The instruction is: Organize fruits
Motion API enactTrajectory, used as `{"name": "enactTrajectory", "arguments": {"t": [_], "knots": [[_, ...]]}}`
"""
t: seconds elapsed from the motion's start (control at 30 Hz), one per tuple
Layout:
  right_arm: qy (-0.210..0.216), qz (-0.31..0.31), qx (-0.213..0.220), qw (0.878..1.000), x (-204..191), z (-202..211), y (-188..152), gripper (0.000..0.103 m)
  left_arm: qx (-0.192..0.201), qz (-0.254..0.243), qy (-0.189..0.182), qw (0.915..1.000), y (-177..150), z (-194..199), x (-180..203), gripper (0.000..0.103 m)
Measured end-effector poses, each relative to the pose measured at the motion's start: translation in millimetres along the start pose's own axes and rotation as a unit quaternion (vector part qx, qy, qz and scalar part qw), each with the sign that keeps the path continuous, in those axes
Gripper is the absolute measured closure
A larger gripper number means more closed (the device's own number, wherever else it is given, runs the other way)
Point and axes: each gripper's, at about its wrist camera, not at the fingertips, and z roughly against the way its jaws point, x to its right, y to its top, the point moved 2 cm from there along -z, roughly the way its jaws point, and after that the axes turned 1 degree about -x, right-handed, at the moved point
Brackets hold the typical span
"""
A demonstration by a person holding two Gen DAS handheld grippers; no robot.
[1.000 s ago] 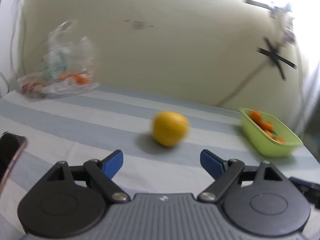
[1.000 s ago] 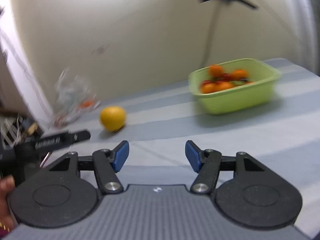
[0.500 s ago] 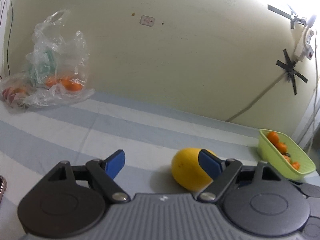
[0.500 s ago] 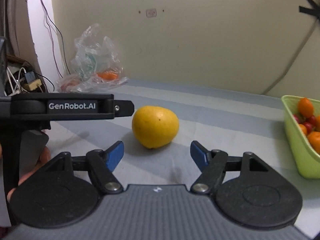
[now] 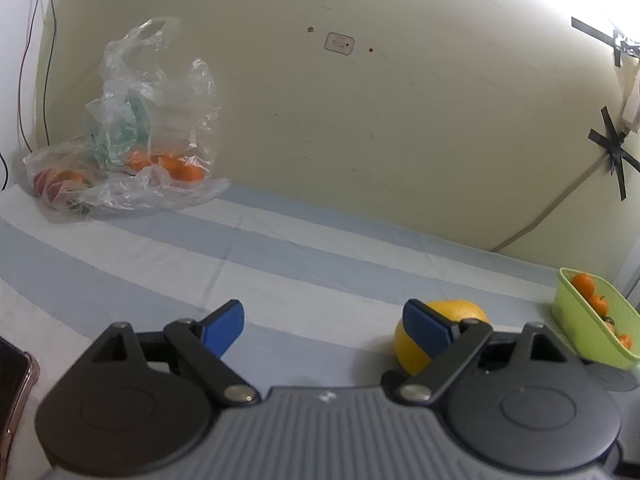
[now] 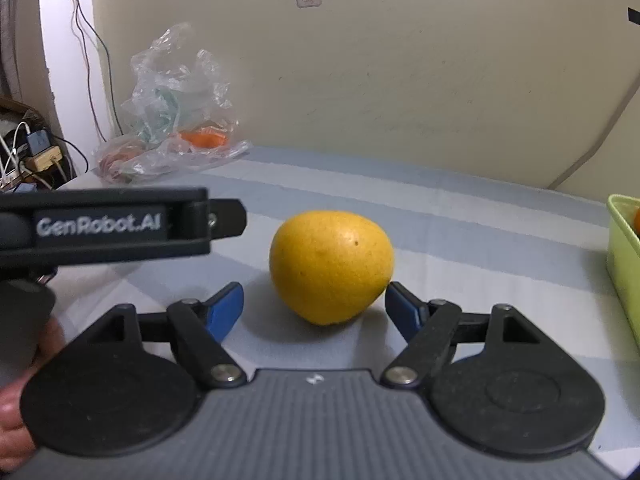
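I judge the yellow fruit [image 6: 331, 266] to be firm and fairly heavy for its size, with a smooth rind that could slide against flat pads. It is rounded with a slightly tapered lower end, so it may roll if nudged on one side only. The best hold looks to be across its widest part, one pad on each flank, squeezed enough to carry but not to bruise.

It sits on the striped cloth of the surface [image 6: 460, 216], well apart from the plastic bag [image 6: 176, 108] at the far left by the wall, and to the left of the green basket [image 5: 588, 320] that already holds small orange fruits.

My right gripper [image 6: 314, 310] faces the fruit squarely. Its jaws have just been opening and stand wide, with the near part of the fruit between the blue pads: the right pad is just beside the rind, perhaps brushing it, the left pad clearly apart. It is not gripped.

My left gripper [image 5: 322, 326] is also wide, its jaws having just opened further, with only bare cloth between them. In its view the fruit lies just beyond the right pad, partly hidden by it. From the right wrist view, the left gripper's black body crosses the left side of the scene, near the fruit but not touching.
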Motion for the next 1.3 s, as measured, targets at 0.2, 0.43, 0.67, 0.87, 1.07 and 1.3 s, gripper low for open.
{"name": "enactTrajectory", "arguments": {"t": [0.2,0.43,0.67,0.87,1.07,1.3], "knots": [[-0.019,-0.013,-0.008,1.0,5,-6,2,0.024,0.011,-0.009,0.013,0.9998,1,2,-1,0.011],[-0.013,-0.034,-0.011,0.999,11,-6,0,0.039,0.013,-0.017,0.019,0.9996,2,0,-1,0.011],[-0.011,-0.044,-0.006,0.999,16,4,-7,0.039,0.012,-0.022,0.02,0.9995,2,-2,-2,0.008],[-0.012,-0.045,-0.002,0.999,22,24,-20,0.039,0.007,-0.025,0.027,0.9993,-1,-3,0,0.008],[-0.01,-0.055,0.0,0.998,27,36,-27,0.038,0.003,-0.033,0.033,0.9989,-3,-7,2,0.008],[-0.011,-0.053,0.001,0.999,24,36,-28,0.036,0.002,-0.037,0.039,0.9985,-4,-9,1,0.008]]}}
